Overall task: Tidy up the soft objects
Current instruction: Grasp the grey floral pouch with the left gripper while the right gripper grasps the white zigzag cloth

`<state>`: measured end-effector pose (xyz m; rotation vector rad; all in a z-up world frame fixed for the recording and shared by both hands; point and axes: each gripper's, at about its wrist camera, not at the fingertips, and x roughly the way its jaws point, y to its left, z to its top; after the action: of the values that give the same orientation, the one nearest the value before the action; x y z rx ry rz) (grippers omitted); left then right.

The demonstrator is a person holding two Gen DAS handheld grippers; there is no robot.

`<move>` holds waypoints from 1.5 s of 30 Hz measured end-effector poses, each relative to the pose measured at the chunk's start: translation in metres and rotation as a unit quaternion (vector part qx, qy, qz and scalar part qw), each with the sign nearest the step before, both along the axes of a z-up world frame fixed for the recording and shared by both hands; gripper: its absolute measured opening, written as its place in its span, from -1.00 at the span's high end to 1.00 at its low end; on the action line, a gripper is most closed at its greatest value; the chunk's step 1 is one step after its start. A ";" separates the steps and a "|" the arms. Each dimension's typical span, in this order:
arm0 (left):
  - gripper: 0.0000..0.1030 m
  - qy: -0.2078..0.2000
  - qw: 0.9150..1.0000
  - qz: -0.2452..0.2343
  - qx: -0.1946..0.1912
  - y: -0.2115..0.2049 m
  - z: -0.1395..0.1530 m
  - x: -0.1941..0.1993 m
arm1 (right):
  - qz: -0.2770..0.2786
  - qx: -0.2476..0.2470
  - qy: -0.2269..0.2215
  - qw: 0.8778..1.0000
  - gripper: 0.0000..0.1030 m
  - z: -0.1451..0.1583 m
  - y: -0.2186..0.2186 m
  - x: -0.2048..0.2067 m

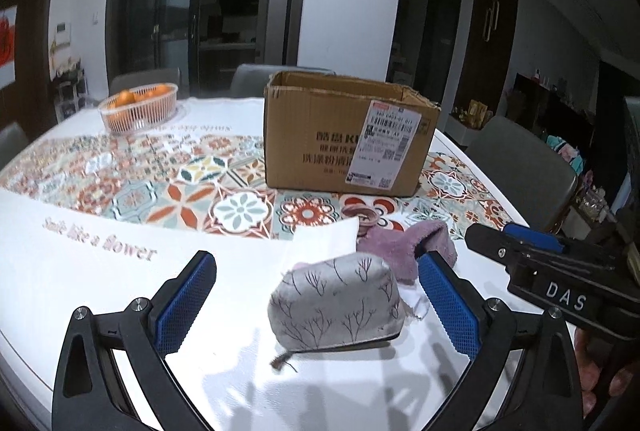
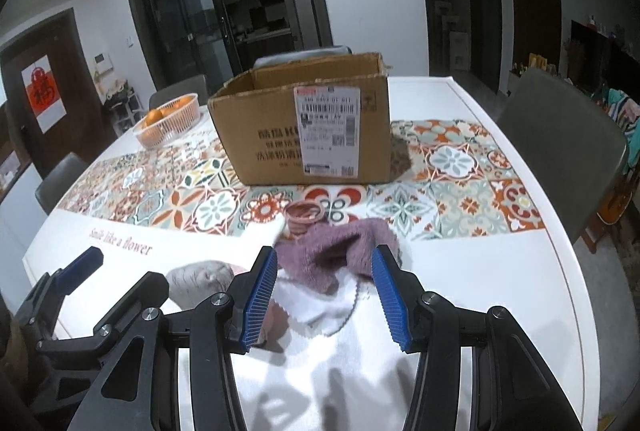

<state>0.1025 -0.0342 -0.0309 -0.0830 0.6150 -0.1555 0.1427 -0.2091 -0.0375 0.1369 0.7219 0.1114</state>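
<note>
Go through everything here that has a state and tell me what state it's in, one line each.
Box: upright, top open; contents not visible.
Basket: holds oranges.
Pouch: lying on the table between the open left pads, untouched.
Purple cloth: crumpled, lying on the white cloth.
White cloth: spread loosely on the table.
Left gripper: open wide, empty.
Right gripper: open, empty, above the cloths.

Ahead of my jaws and to their left, the tablecloth [image 1: 100, 243] reads "Smile like a flower", my right gripper [image 1: 516, 243] carries "DAS" on its black body, and the cardboard box [image 2: 304, 127] beyond bears a barcoded shipping label [image 2: 326, 129] too small to read.
</note>
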 end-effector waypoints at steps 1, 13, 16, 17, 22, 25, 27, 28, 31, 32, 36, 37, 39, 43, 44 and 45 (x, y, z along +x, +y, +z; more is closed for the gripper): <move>-1.00 0.004 1.000 0.000 -0.002 0.000 -0.002 0.001 | 0.000 -0.001 0.003 1.000 0.01 -0.002 0.000 0.000; -1.00 0.061 0.998 0.009 -0.014 -0.008 -0.031 0.021 | -0.008 0.003 0.061 0.998 0.01 -0.033 -0.009 0.012; -1.00 0.068 0.998 0.010 -0.014 -0.010 -0.036 0.025 | -0.012 0.002 0.070 0.997 0.01 -0.039 -0.011 0.014; -1.00 0.071 0.997 0.009 -0.015 -0.011 -0.038 0.027 | -0.013 0.002 0.073 0.997 0.01 -0.041 -0.012 0.015; -1.00 0.080 0.997 0.010 -0.014 -0.013 -0.045 0.031 | -0.019 0.003 0.088 0.996 0.01 -0.049 -0.015 0.018; -1.00 0.084 0.996 0.012 -0.015 -0.013 -0.050 0.035 | -0.023 0.003 0.095 0.995 0.01 -0.054 -0.017 0.020; -1.00 0.087 0.996 0.013 -0.017 -0.013 -0.053 0.036 | -0.024 0.002 0.099 0.995 0.01 -0.057 -0.018 0.021; -1.00 0.089 0.996 0.012 -0.017 -0.013 -0.054 0.037 | -0.024 0.003 0.101 0.995 0.01 -0.058 -0.018 0.022; -0.96 0.082 0.996 0.002 -0.020 -0.011 -0.055 0.035 | -0.022 0.005 0.109 0.994 0.01 -0.063 -0.017 0.022; -0.86 0.078 0.997 -0.004 -0.022 -0.011 -0.056 0.033 | -0.019 0.006 0.111 0.994 0.01 -0.064 -0.017 0.022; -0.55 0.075 0.997 -0.014 -0.021 -0.010 -0.057 0.031 | 0.002 0.004 0.115 0.993 0.01 -0.068 -0.009 0.023; -0.53 0.074 0.997 -0.014 -0.020 -0.010 -0.058 0.030 | 0.007 0.001 0.115 0.993 0.01 -0.069 -0.006 0.023; -0.34 0.073 0.997 -0.017 -0.020 -0.008 -0.058 0.029 | 0.014 -0.002 0.116 0.993 0.01 -0.071 -0.003 0.024; -0.13 0.075 0.997 -0.021 -0.021 -0.006 -0.059 0.029 | 0.024 0.000 0.125 0.992 0.01 -0.077 0.002 0.029; -0.07 0.075 0.997 -0.022 -0.021 -0.006 -0.059 0.028 | 0.026 -0.001 0.126 0.992 0.01 -0.078 0.003 0.030; 0.00 0.075 0.997 -0.022 -0.021 -0.005 -0.059 0.028 | 0.032 -0.002 0.126 0.992 0.01 -0.080 0.005 0.032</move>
<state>0.1302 -0.0393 -0.0898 -0.1221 0.7630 -0.2071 0.1747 -0.2037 -0.1179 0.1247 0.9786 0.1550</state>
